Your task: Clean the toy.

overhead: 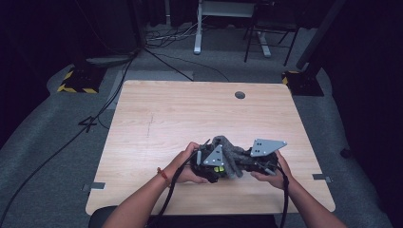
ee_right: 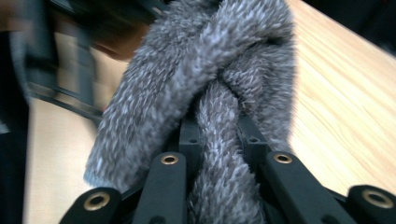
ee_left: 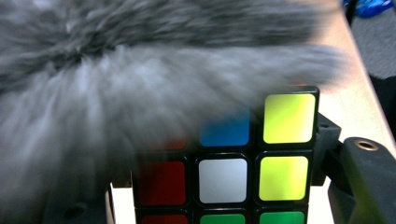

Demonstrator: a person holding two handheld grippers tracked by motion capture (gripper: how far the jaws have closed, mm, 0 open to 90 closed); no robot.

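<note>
A colour-tiled puzzle cube [ee_left: 224, 179] sits clamped between the jaws of my left gripper [ee_left: 222, 172], showing red, white, yellow, blue and green tiles. A grey fuzzy cloth [ee_left: 116, 93] drapes over the cube's top and left part. In the right gripper view the same cloth [ee_right: 201, 79] is bunched and pinched between the jaws of my right gripper [ee_right: 219, 135]. In the high view both grippers, left [overhead: 209, 166] and right [overhead: 244, 162], meet near the table's front edge, with the cloth [overhead: 230, 151] lying between them over the cube [overhead: 219, 168].
The light wooden table [overhead: 190, 109] has a round cable hole [overhead: 240, 95] at the back right. Beyond it on the grey floor are cables [overhead: 166, 61], a white desk leg [overhead: 198, 28], a chair frame [overhead: 266, 33] and yellow-black striped bases [overhead: 78, 80].
</note>
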